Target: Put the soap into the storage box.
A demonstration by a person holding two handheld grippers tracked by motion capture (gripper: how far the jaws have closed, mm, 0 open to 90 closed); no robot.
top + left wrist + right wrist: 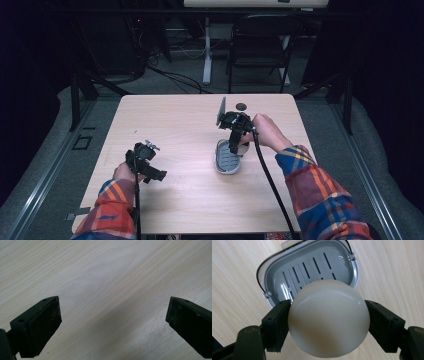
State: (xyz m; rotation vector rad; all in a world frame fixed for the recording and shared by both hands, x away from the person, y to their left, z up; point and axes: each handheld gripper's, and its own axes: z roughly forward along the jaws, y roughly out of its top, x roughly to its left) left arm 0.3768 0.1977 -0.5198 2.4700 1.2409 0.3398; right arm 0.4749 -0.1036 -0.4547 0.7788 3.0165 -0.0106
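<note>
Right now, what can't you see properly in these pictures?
- Right gripper view: the white soap, held by the right gripper, covers the near part of the grey soap dish.
- High view: the right gripper hides the soap, and part of the dish.
- High view: the small dark round thing near the table's far edge is too small to tell.
- Left gripper view: the open left gripper is cut off at the bottom edge.

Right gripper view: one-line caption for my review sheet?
Right gripper clamps a rounded white soap bar above the open grey slotted soap dish on the wooden table.
</note>
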